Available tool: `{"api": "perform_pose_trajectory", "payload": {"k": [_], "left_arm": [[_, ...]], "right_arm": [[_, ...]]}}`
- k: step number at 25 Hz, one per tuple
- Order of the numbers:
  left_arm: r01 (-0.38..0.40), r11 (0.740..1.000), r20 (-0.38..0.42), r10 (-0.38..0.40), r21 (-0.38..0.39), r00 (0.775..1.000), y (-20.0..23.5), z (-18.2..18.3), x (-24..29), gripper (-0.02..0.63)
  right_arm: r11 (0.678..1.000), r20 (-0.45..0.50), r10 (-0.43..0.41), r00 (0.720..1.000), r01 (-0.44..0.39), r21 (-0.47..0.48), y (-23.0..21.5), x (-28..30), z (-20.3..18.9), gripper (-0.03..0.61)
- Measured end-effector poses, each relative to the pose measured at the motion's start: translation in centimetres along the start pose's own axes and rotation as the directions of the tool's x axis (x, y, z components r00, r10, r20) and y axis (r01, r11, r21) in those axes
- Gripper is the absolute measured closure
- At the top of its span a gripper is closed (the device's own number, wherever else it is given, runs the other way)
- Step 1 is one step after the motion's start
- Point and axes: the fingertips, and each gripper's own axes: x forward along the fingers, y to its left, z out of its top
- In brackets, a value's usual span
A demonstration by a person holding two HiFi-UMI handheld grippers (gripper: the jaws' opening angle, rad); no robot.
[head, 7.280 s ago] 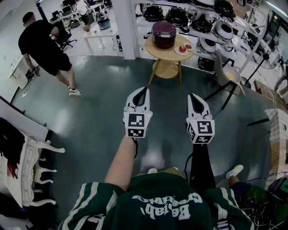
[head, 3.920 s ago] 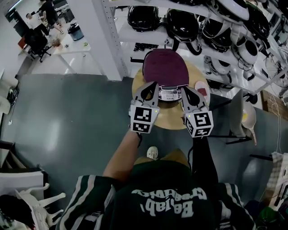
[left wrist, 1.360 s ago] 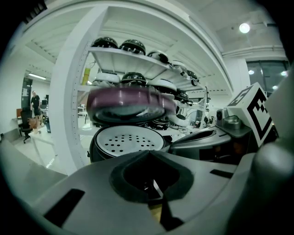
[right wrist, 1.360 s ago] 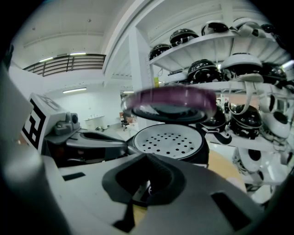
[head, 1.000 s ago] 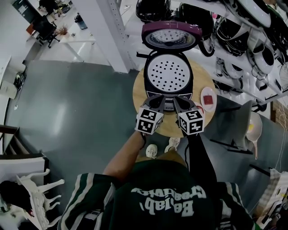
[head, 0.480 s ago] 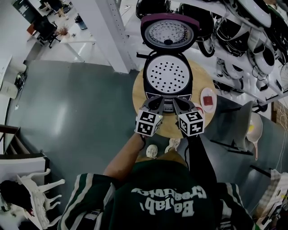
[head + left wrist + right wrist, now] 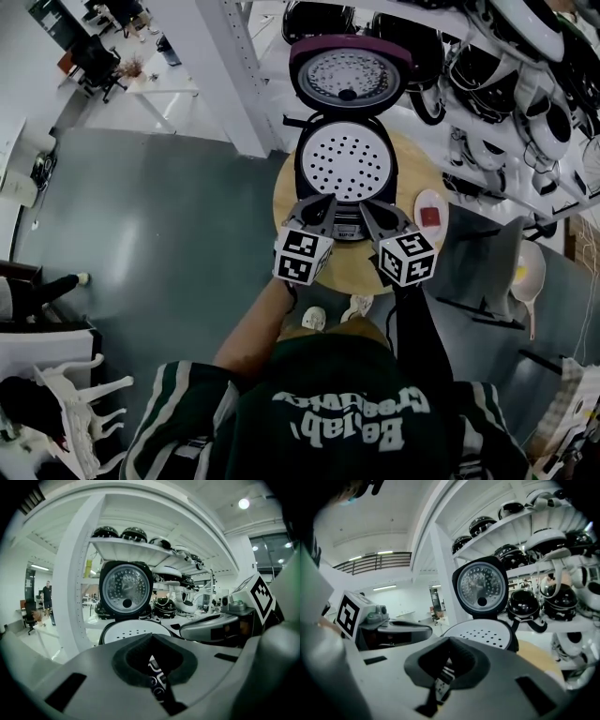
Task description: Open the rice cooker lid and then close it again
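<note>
A dark purple rice cooker (image 7: 341, 169) stands on a round wooden table (image 7: 351, 264). Its lid (image 7: 348, 75) stands upright at the back, silver inner face toward me. A white perforated tray covers the pot opening. My left gripper (image 7: 324, 202) and right gripper (image 7: 367, 207) hover side by side at the cooker's front edge, both shut on nothing. In the left gripper view the raised lid (image 7: 125, 589) rises beyond my left gripper (image 7: 151, 636), with the right gripper (image 7: 212, 627) alongside. The right gripper view shows the lid (image 7: 482, 587) past my right gripper (image 7: 450, 640).
A small plate (image 7: 429, 212) with something red sits on the table's right side. Shelves (image 7: 525, 56) with several dark round appliances run behind and to the right. A white pillar (image 7: 234, 66) stands at the back left. A chair (image 7: 523, 272) is to the right.
I walked up to the table and the lid went from closed to open. In the last second the lid swung fully upright and both grippers drew slightly back from the cooker's front.
</note>
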Motion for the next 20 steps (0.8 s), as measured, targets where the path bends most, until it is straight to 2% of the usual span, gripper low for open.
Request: {"api": "perform_pose_trajectory", "payload": {"k": [4,10,16,20], "left_arm": [[-0.024,1.0,0.071,0.023,0.015,0.997,1.3,3.9,0.2,0.614],[-0.073,0.997,0.133,0.067,0.037,0.989,4.4,9.2,1.6,0.614],[-0.107,0.989,0.212,0.082,0.105,0.974,6.1,15.6,3.1,0.614],[-0.143,0.981,0.274,0.103,0.13,0.956,7.9,20.4,3.9,0.614]], "right_arm": [[1.0,0.063,-0.016,0.998,0.017,-0.02,-1.4,-0.1,3.4,0.574],[0.996,0.168,-0.041,0.985,0.055,-0.076,-4.3,0.5,10.4,0.574],[0.982,0.266,-0.087,0.96,0.128,-0.138,-8.3,0.7,17.8,0.572],[0.971,0.314,-0.072,0.947,0.139,-0.194,-9.6,1.4,22.5,0.572]]}}
